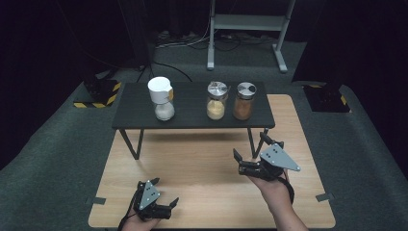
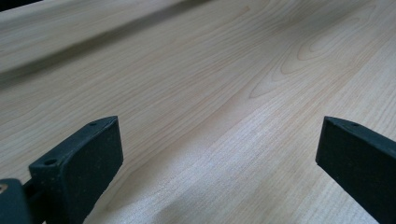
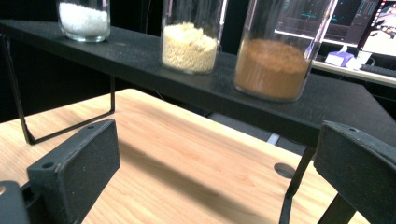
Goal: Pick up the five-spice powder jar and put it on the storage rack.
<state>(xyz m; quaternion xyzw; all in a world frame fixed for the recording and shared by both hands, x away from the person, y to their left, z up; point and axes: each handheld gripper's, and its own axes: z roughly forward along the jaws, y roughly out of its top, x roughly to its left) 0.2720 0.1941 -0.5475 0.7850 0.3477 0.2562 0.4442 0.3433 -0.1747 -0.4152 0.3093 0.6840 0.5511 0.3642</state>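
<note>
Reaching toward the black shelf (image 1: 192,113), the right gripper (image 1: 251,151) stood with its jaws well apart, empty, raised above the wooden table (image 1: 202,178) and aimed at the jar of brown powder (image 1: 244,101). That jar stood at the right end of the shelf, just beside the jar of pale yellow grains (image 1: 216,101); the jar of white powder (image 1: 163,103) stood well apart at the left, carrying a white cup-shaped top. The left gripper (image 1: 166,202) rested low at the near left of the table, jaws likewise wide and holding nothing.

Judgement on the step: the right gripper should approach level, centre the brown jar between its jaws, and close on the glass body below the metal lid, clear of the neighbouring jar. The gap between the two right-hand jars looked narrow, so a slanted entry risked knocking the yellow one.

Materials noted: the jars were clear, smooth, cylindrical glass, likely slippery. In the right gripper view the brown fill (image 3: 272,70) appeared fine, the yellow fill (image 3: 189,46) coarser. The shelf was matt black on thin metal legs; the table showed light wood grain.
</note>
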